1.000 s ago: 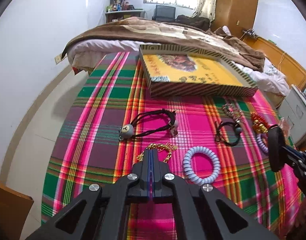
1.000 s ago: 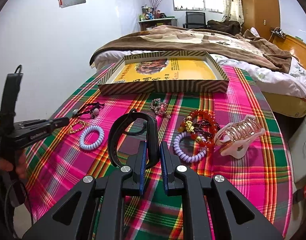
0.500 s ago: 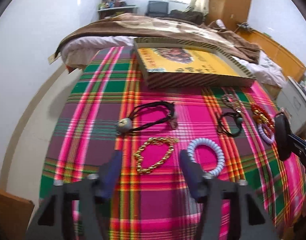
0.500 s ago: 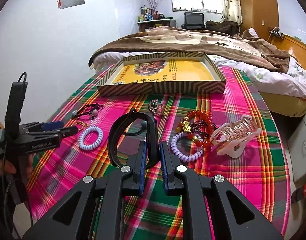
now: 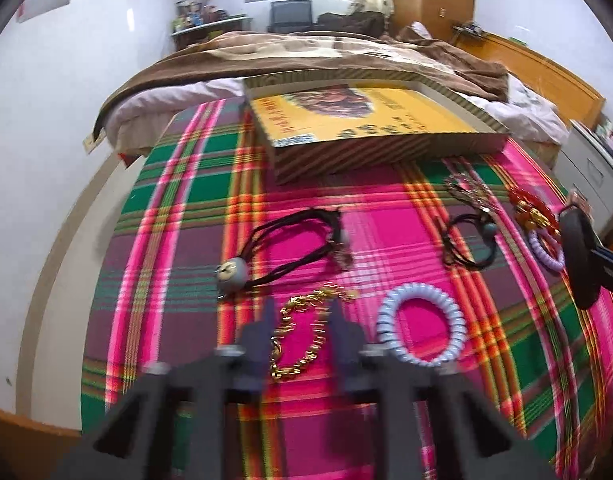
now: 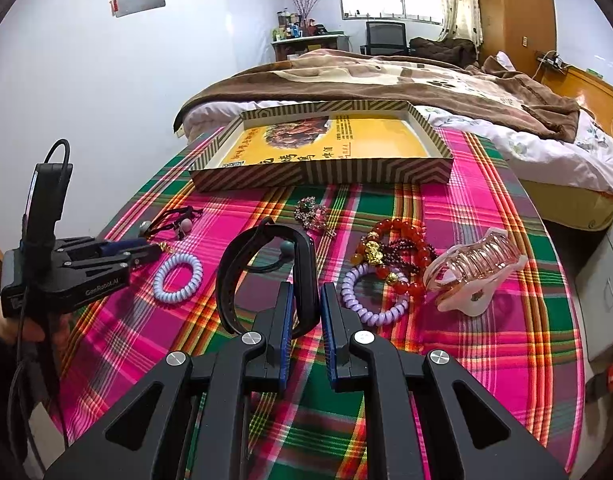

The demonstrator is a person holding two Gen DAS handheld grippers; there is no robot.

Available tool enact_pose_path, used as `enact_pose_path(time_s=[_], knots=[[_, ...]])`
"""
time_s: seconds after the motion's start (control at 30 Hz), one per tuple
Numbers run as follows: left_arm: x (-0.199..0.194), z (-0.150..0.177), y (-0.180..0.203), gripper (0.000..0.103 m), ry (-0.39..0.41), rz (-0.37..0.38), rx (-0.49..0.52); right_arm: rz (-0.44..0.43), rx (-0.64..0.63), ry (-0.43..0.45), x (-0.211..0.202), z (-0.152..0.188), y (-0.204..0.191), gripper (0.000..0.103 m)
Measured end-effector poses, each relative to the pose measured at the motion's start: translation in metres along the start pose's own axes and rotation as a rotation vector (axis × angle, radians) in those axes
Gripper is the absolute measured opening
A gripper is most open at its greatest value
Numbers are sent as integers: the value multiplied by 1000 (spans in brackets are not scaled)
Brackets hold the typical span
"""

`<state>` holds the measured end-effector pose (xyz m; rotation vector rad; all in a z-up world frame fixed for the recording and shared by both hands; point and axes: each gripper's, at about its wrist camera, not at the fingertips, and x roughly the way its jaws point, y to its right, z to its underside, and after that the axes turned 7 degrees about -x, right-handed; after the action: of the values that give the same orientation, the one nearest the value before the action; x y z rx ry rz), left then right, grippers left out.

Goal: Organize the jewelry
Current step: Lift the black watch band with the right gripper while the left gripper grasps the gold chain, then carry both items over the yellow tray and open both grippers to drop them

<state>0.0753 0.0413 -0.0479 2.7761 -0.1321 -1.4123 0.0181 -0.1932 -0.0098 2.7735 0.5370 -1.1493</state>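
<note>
My left gripper (image 5: 302, 312) is open, its fingers either side of a gold chain bracelet (image 5: 306, 332) on the plaid cloth. A pale blue coil band (image 5: 421, 330) lies to its right, a black cord with a grey bead (image 5: 231, 274) just beyond. My right gripper (image 6: 306, 294) is shut on a black wristband (image 6: 266, 272), held above the cloth. The wristband also shows in the left wrist view (image 5: 580, 260). Red beads (image 6: 394, 246), a purple coil band (image 6: 374, 300) and a pink hair claw (image 6: 474, 272) lie to the right.
A striped box lid with a yellow inside (image 6: 326, 170) stands at the far end of the cloth. A sparkly brooch (image 6: 311, 214) and a black hair tie (image 5: 468, 240) lie mid-table. A bed with a brown blanket (image 6: 386, 76) is behind. The left gripper shows in the right wrist view (image 6: 146, 254).
My left gripper has opened, then narrowed and come down around the gold bracelet. My right gripper has kept hold of the black wristband with little movement.
</note>
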Motion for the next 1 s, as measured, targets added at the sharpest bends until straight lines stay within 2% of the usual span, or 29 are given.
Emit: enact_pose_path(time_s=[0.1,0.23,0.53,0.8,1.0], knots=[[-2,1,-1,5,10,8,-20,0,-3,-1,-1,1,-1,14],[-8,4,-1,4,4,45,-33,3,-2,-1,-2,1,1,14],[-42,-8,-1,4,67,93,-55,17,-1,29,-12,-6,3,14],[-75,-35,-1,4,139,112,-43,29,-16,86,-30,-34,11,14],[-85,-65,2,4,174,127,-26,16,-7,86,-26,-64,29,14]])
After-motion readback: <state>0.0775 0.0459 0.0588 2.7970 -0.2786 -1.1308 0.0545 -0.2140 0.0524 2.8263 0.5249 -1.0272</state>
